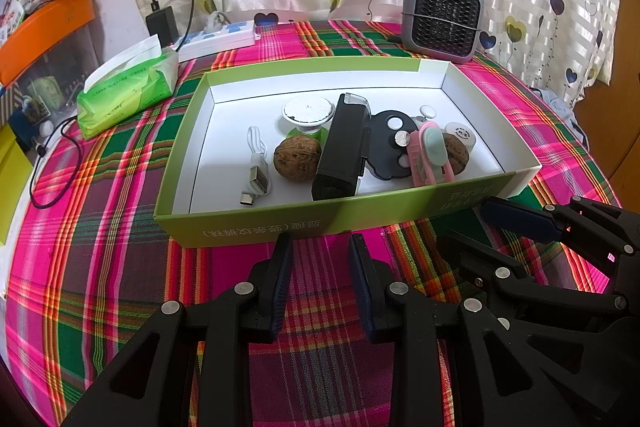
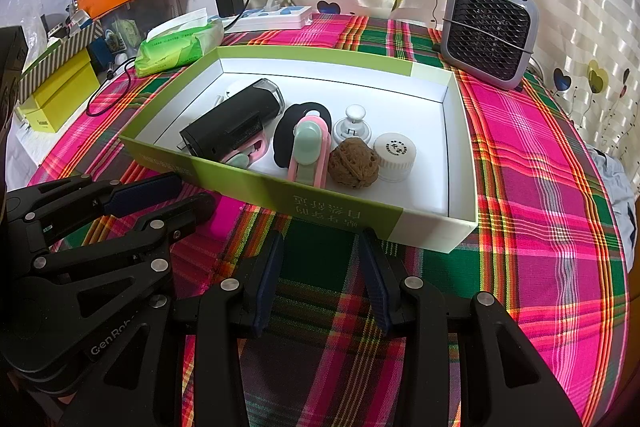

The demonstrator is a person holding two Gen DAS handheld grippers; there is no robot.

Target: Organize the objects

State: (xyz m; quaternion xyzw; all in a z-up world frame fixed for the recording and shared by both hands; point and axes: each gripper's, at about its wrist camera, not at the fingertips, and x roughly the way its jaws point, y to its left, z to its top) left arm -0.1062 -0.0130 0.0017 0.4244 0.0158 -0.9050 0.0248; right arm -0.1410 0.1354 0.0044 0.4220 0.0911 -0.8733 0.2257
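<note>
A white USB cable (image 1: 256, 163) in the green box (image 1: 256, 225) was seen only from the left wrist, hidden behind the black device (image 2: 234, 123) from the right; both left tongs (image 1: 320, 247) and right tongs (image 2: 320, 247) were held released, empty.

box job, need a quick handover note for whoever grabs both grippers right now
Left gripper: jaws open, empty, over the plaid cloth just short of the box.
Right gripper: jaws open, empty, beside the left one, also short of the box.
In the box: cable, two walnuts, black device, black disc, pink clip, white cap, white knob.
Done: nothing loose shows on the cloth in front of the box.
Left: tissue pack, power strip and heater stand outside; whether they belong to the job I cannot tell.
</note>
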